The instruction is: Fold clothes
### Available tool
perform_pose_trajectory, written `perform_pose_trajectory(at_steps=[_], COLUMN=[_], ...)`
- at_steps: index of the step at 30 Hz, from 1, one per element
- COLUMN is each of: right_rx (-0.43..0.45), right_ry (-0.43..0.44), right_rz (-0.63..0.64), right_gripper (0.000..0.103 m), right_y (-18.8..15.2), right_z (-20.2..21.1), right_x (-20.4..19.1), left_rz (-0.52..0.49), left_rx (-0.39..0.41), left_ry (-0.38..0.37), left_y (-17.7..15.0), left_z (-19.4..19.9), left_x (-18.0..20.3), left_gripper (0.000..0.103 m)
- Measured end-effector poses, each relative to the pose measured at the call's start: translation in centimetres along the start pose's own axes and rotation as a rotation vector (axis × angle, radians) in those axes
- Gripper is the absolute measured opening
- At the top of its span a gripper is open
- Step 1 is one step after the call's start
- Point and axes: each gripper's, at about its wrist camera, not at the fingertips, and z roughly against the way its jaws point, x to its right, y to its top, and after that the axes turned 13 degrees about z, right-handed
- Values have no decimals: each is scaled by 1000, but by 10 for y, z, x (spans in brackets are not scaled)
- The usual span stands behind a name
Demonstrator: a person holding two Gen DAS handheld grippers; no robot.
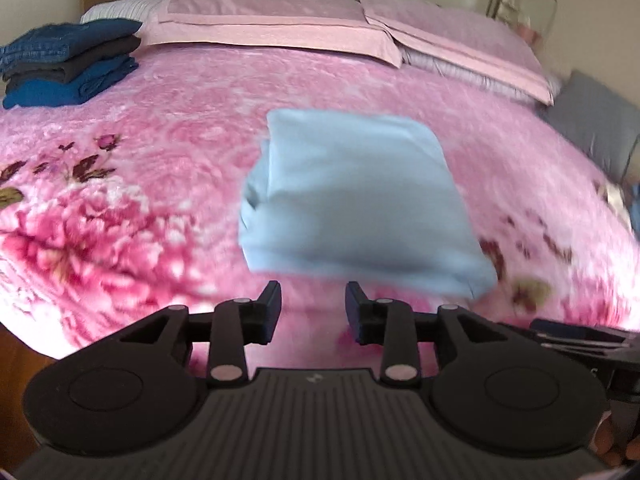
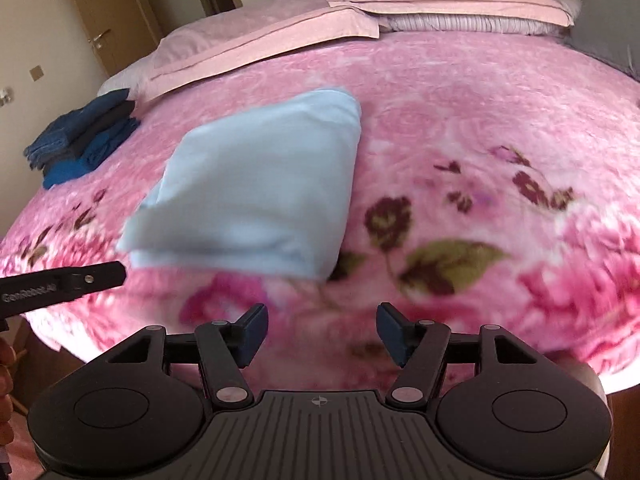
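A folded light blue garment [image 1: 356,196] lies on the pink floral blanket [image 1: 160,152] in the middle of the bed, blurred by motion. My left gripper [image 1: 313,300] hangs just in front of its near edge, jaws apart, nothing between them. In the right wrist view the same light blue garment [image 2: 256,188] lies up and to the left of my right gripper [image 2: 322,322], which stands wide open and empty over the blanket [image 2: 480,120]. The left gripper's finger [image 2: 80,278] pokes in at the left edge there.
A stack of folded dark blue and black clothes [image 1: 68,60] sits at the bed's far left corner. Pink pillows [image 1: 272,16] line the headboard end. A grey cushion [image 1: 592,128] lies at the right. A wooden door [image 2: 104,20] stands beyond the bed's left side.
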Motion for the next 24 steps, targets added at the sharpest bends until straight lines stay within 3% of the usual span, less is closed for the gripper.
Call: perform_pose_trajectory(at_steps=[6,14,24], right_rx=[50,90,93], right_ry=[-31,-21,-41], right_rz=[32,44,41], right_gripper=[64,64,64], right_y=[-14,-20,-24], right_z=[32,50,47], right_x=[-13,-20,-12], left_rz=[-99,-159,-178], left_rx=[74,144,117], left_ry=[37,65,24], left_y=[-21,-30,-29], left_z=[34,59,45], left_x=[22,32,36], left_gripper=[42,45,49])
